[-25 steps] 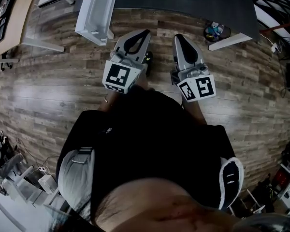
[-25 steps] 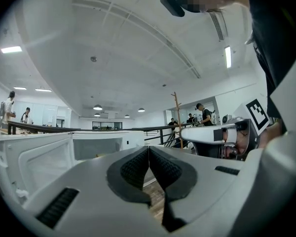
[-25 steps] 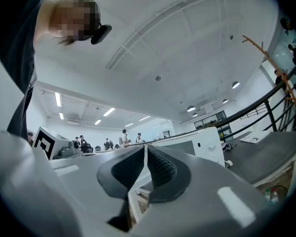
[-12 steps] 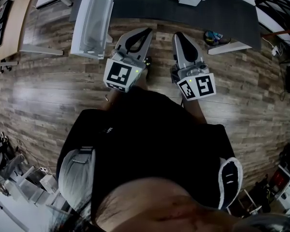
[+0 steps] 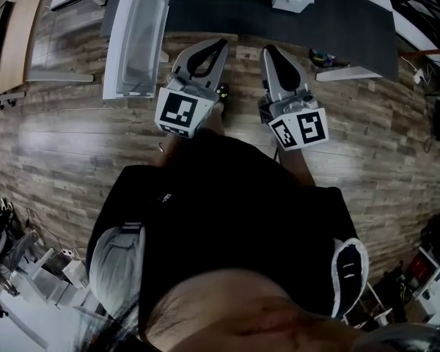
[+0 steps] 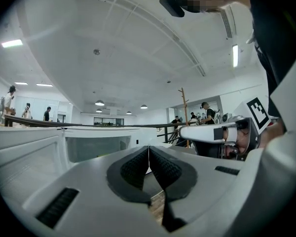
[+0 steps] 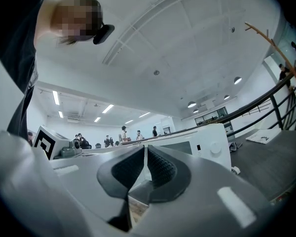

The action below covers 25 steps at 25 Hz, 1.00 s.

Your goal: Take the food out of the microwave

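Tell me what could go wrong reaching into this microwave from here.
The open door sticks out beside the left gripper and could get knocked. Both it and the right gripper are shut and empty, so they might push the food, which is out of view, instead of gripping it.

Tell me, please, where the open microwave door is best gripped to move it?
Probably its free edge, nearest the person: the door stands swung out to the left, leaving that thin upright edge exposed. Approach from the front with the left gripper, whose shut jaws must open first.
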### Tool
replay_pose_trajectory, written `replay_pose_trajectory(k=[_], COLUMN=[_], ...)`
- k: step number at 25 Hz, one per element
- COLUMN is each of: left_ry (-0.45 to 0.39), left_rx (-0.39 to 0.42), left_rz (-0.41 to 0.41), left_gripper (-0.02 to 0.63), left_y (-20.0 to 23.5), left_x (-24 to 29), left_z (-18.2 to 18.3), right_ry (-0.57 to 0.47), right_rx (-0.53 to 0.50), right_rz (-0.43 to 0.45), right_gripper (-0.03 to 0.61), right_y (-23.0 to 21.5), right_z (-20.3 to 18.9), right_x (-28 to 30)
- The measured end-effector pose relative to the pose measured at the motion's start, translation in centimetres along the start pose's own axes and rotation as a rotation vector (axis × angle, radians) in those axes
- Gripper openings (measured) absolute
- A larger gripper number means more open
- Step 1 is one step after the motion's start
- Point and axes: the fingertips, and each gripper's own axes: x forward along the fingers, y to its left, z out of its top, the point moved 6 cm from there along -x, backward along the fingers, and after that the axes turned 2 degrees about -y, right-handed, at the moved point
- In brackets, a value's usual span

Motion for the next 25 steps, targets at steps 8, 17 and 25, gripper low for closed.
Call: replay_pose_trajectory(k=[8, 17, 25], left_ry=[0.011, 0.026, 0.038], left_rx=[-0.018, -0.036, -0.048], left_rz=[0.018, 0.023, 0.013], left_gripper=[0.008, 0.008, 0.008], left_y=[1.7, 3.8, 5.3], left_x=[1.3, 2.8, 4.1], left_z=[-0.7, -1.1, -1.2], right_ry=[0.021, 0.039, 0.061], right_rx=[0.005, 0.017, 0.022], right_rz=[0.012, 0.026, 0.029], right_gripper=[-0.002, -0.002, -0.002], right_y=[-0.9, -1.7, -2.5], right_z=[-0.7, -1.3, -1.7], right_x=[2.1, 4.7, 6.8])
